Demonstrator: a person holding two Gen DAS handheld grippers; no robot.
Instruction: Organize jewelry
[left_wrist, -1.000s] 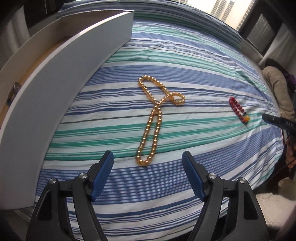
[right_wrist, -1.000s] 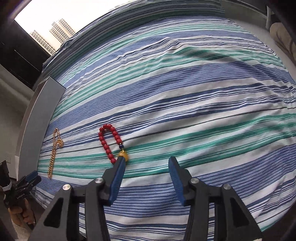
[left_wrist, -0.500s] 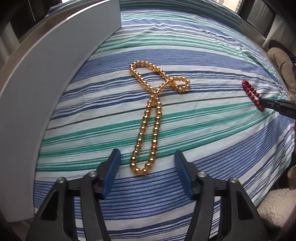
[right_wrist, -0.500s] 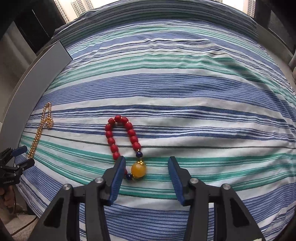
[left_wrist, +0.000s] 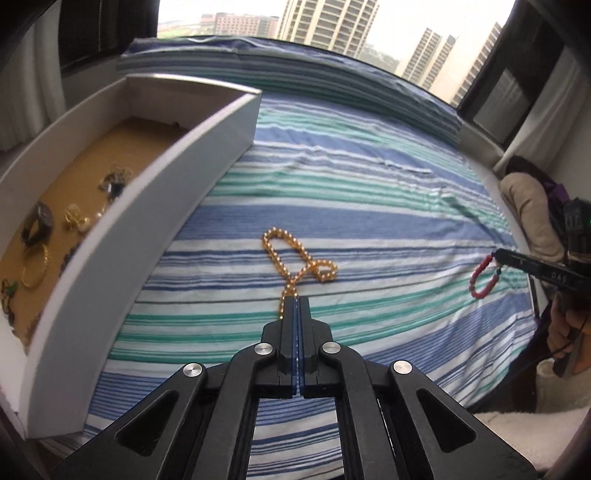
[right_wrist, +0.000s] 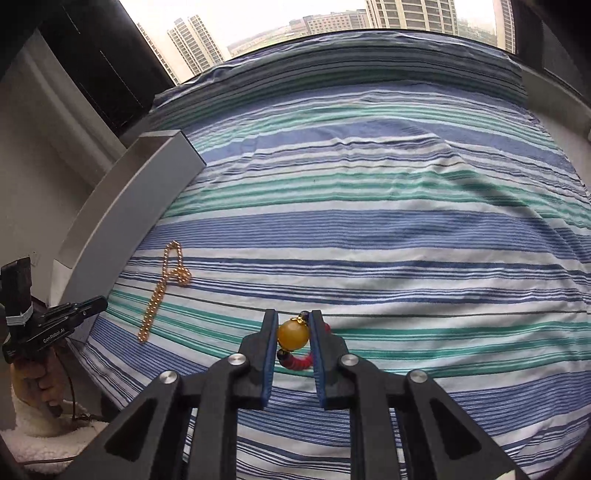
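Item 1, far left: white box (left_wrist: 192, 173), open-topped, its tan floor already holding bangles and small pieces.

Item 2, centre: gold bead necklace (left_wrist: 284, 251), looped on the striped bedspread (left_wrist: 369, 192) near the box wall. My left gripper (left_wrist: 297, 306) was pressed fully together at its near strand. I could not tell if any bead was caught; the right wrist view showed the strand end lying just apart from the tips.

Item 3, right: red bracelet (left_wrist: 482, 278), dangling clear of the cloth, its amber bead (right_wrist: 293, 334) clamped in my right gripper (right_wrist: 293, 321).

Handling note: I judged a slow lift wise on the left, regrasping if the strand stayed down, and a level carry on the right, over the wall before letting go.
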